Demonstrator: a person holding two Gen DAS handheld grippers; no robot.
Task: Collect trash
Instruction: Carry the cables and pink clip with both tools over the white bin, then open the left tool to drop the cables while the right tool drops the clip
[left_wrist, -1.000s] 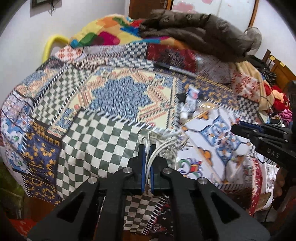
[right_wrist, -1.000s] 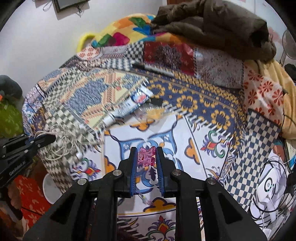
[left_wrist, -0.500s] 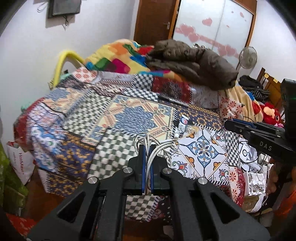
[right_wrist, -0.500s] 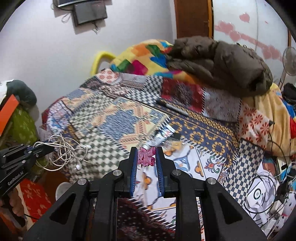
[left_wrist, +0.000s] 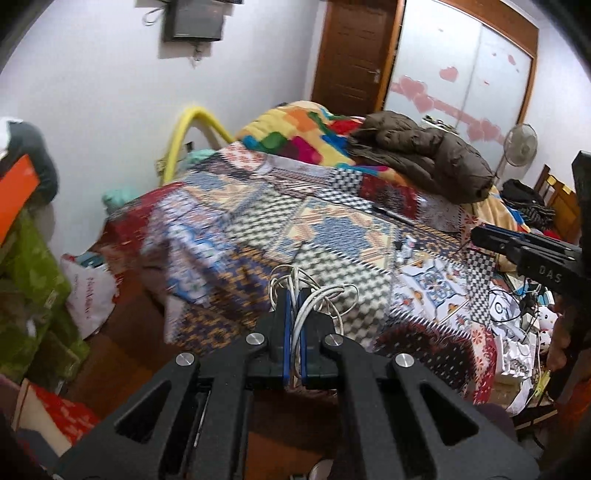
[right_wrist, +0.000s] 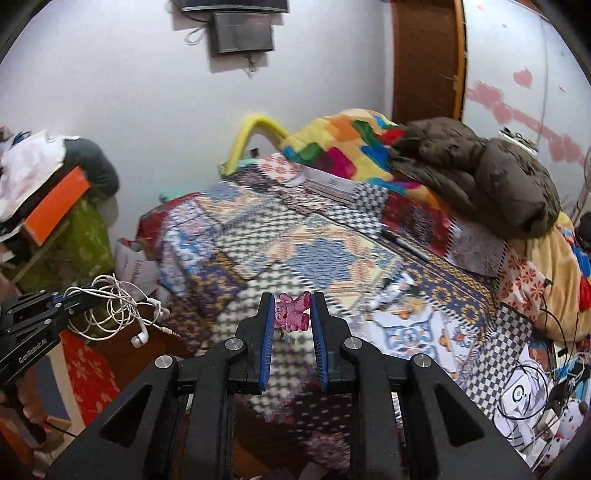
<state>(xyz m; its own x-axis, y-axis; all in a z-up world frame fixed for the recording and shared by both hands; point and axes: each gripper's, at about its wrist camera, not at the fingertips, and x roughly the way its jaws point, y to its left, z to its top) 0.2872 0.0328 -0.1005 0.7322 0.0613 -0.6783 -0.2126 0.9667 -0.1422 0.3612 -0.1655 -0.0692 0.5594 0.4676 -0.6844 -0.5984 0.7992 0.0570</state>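
My left gripper (left_wrist: 293, 295) is shut on a tangle of white earphones (left_wrist: 314, 291), held in the air off the near edge of the bed; the tangle also shows hanging from it in the right wrist view (right_wrist: 118, 310). My right gripper (right_wrist: 292, 301) is shut on a small pink bear-shaped wrapper (right_wrist: 293, 312), also lifted off the bed. The right gripper shows at the right of the left wrist view (left_wrist: 480, 234). A white tube (right_wrist: 388, 291) and a clear wrapper (right_wrist: 410, 304) lie on the patchwork bedspread (right_wrist: 314, 251).
A brown jacket (right_wrist: 480, 173) and a colourful blanket (right_wrist: 332, 144) lie at the far end of the bed. A black pen (right_wrist: 404, 243) lies on the spread. A white plastic bag (left_wrist: 88, 291) sits on the floor at left. Cables and clutter (right_wrist: 532, 387) lie at right.
Both grippers have pulled back and up from the bed with their loads. The view now takes in the whole bed, the wall and the floor at left.
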